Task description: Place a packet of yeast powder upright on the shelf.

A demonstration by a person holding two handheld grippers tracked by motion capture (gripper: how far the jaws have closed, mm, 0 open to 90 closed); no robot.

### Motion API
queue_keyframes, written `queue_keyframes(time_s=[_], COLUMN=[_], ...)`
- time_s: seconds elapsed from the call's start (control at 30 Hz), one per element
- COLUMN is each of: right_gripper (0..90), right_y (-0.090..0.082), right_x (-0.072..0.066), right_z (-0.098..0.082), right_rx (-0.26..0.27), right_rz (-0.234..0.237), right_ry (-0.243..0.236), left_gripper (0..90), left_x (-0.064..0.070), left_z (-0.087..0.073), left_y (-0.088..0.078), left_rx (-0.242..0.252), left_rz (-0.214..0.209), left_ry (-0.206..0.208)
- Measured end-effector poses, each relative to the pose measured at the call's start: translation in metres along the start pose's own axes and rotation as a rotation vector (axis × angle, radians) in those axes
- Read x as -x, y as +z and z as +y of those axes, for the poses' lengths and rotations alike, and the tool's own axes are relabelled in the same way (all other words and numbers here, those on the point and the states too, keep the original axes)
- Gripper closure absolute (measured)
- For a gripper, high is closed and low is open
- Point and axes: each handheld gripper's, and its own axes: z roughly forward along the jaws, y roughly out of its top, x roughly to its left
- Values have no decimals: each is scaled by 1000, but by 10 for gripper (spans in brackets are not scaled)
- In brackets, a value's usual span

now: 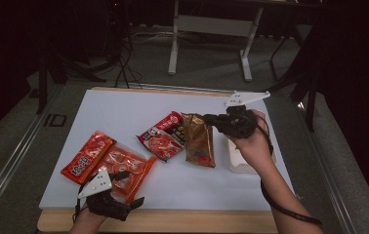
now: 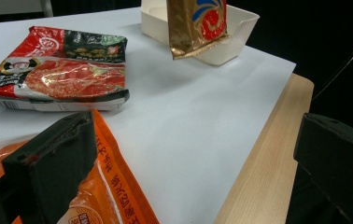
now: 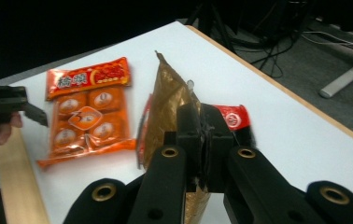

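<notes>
You have the gold snack packet (image 1: 198, 140) pinched by its top edge in your right gripper (image 1: 211, 120), whose jaws are clamped tight on the foil, as the right gripper view shows (image 3: 167, 105). The packet hangs clear of the worktop (image 1: 124, 105), dangling just left of the white tray (image 1: 241, 163) that sits at the right edge under your hand. This looks like the carrying step: picked up, not yet placed.

Judging from that, your next move is to swing the packet right, over the tray's near wall (image 2: 221, 46), and lower it until the bottom settles inside before you let go. The packet is long and limp, so let its lower end clear the rim first or it may catch and fold.

Your left gripper (image 1: 124, 204) rests at the near left corner with its jaws spread wide, gripping nothing; one jaw lies over the corner of the orange multi-pack (image 1: 124, 168), the other out past the worktop's wooden edge.

Other things around: a red-orange packet (image 1: 89, 157) at far left, touching the orange multi-pack, and a red and black noodle packet (image 1: 163, 136) just beside the hanging foil. None lies between the packet and the tray, so the path is open.
</notes>
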Motion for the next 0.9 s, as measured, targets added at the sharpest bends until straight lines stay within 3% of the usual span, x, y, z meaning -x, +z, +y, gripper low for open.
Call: queue_keyframes(time_s=[0.17,0.6,0.9], right_gripper=[883,883,883], right_y=[-2,-22,-29], right_x=[16,64,92], right_z=[3,22,30], right_rx=[-1,68,84], right_rz=[-16,-66,-101], right_ry=[-7,-5,0], left_gripper=[0,0,0], left_x=[0,0,0], left_z=[0,-2,-4], left_y=[0,1,-2], left_rx=[4,-7,-7], left_rz=[1,5,23], left_ry=[-1,-8,-19])
